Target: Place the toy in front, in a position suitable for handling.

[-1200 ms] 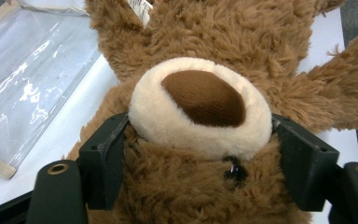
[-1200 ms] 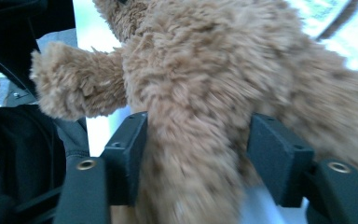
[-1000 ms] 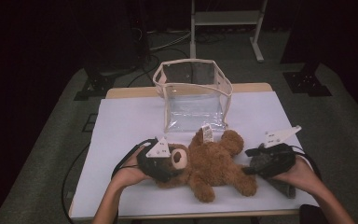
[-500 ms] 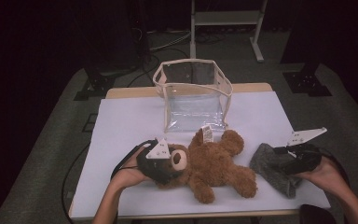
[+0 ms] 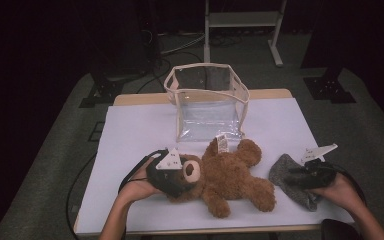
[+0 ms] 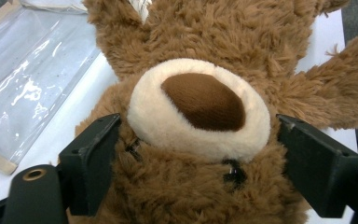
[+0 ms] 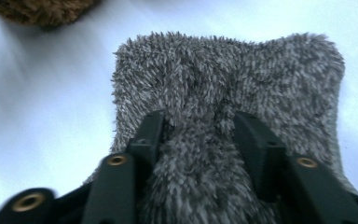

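Right tool (image 7: 198, 135) pinches grey sock (image 7: 242, 79) — teddy bear (image 5: 230, 175) just beside.

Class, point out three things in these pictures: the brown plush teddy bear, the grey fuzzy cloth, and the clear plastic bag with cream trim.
Brown plush teddy bear (image 5: 230, 175): high view, on its belly.
Grey fuzzy cloth (image 7: 223, 79): right gripper view, on its flat far part.
Clear plastic bag with cream trim (image 5: 207, 117): high view, on its front wall.

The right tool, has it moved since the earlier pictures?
Yes. In the high view the right tool has shifted rightward, away from the teddy bear, and come down onto the grey fuzzy cloth; its jaws have just been closing, bunching cloth between them.
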{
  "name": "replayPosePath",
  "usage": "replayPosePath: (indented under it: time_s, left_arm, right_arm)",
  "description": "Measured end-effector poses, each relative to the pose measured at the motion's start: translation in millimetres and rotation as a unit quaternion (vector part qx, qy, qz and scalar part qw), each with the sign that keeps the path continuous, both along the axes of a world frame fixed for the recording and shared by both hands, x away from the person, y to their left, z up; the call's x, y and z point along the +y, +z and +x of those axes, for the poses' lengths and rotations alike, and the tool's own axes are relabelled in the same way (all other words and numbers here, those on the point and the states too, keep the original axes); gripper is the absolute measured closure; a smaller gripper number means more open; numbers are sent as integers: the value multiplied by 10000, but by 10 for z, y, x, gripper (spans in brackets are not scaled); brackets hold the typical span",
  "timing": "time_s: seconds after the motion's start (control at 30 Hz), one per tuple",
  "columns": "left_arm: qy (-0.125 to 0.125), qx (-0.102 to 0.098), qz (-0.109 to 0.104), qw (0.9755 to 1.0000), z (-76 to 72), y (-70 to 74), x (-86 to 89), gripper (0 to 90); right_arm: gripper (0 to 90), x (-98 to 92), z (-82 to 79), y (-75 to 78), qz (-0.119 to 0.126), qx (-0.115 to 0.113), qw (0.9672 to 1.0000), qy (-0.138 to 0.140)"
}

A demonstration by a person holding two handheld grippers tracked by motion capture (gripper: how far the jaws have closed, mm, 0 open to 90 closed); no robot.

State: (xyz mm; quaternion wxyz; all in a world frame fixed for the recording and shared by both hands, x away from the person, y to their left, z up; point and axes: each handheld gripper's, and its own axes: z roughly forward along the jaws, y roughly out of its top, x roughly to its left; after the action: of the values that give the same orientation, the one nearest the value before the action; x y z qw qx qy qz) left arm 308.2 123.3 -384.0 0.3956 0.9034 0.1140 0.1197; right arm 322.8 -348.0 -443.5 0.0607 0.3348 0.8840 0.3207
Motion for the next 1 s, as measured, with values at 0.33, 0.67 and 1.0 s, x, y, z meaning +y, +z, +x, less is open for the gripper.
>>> replayPosePath:
  time_s: [0.33,0.67,1.0]
  left_arm:
    - [33,67,-79,9999,-2,-28,7,163]
    - [42,47,-33,10000,8,-40,-7,154]
    - [12,53,-41,10000,4,-51,-11,180]
  right_arm:
    - [760,-105,-7,54,520,156,9985,-56]
    - [758,299,-80,1008,1131,-673,9877,839]
    - [755,1603,53,1248,801,-815,9636,2419]
